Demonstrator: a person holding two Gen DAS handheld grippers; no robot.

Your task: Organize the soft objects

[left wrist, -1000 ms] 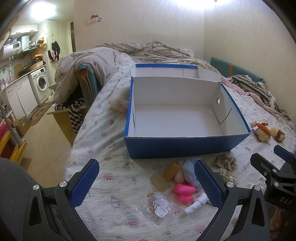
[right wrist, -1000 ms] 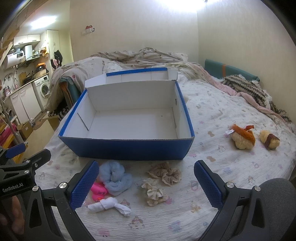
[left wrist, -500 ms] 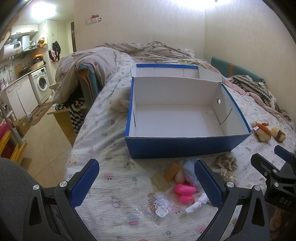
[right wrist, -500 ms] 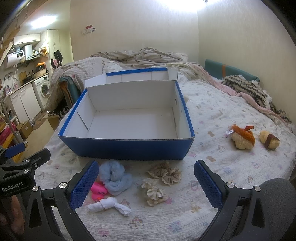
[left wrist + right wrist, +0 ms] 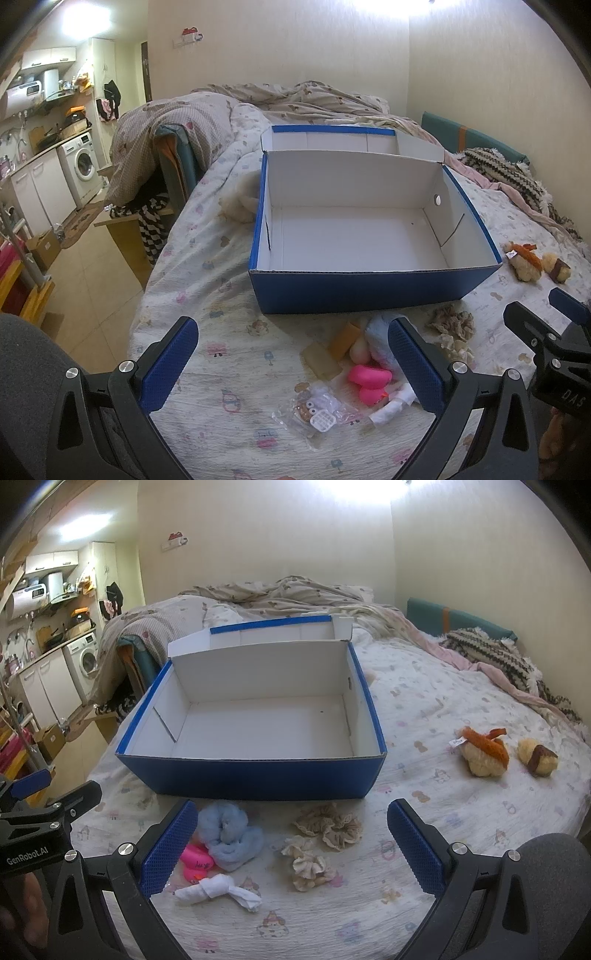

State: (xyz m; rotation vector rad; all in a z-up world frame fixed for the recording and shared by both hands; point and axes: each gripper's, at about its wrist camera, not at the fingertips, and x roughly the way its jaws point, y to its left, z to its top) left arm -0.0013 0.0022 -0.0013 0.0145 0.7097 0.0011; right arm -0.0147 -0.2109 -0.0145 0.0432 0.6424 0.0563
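Observation:
An open, empty blue box [image 5: 369, 291] [image 5: 258, 779] with white inside stands on the bed. In front of it lie a blue fluffy scrunchie [image 5: 229, 830], pink soft toys [image 5: 195, 864] [image 5: 369, 376], a knotted white cloth [image 5: 218, 890], two beige scrunchies [image 5: 328, 825] [image 5: 308, 864], tan sponge pieces [image 5: 345, 338] and a clear packet [image 5: 317, 410]. Two plush sushi toys [image 5: 484, 751] [image 5: 537, 757] lie to the right. My left gripper [image 5: 291, 363] and right gripper [image 5: 291, 843] are both open and empty, held above these items.
A beige plush [image 5: 240, 206] lies left of the box. Rumpled bedding [image 5: 288, 594] and a striped knit throw [image 5: 491, 653] lie at the back. The bed's left edge drops to a tiled floor [image 5: 92, 273] with a washing machine [image 5: 83, 166].

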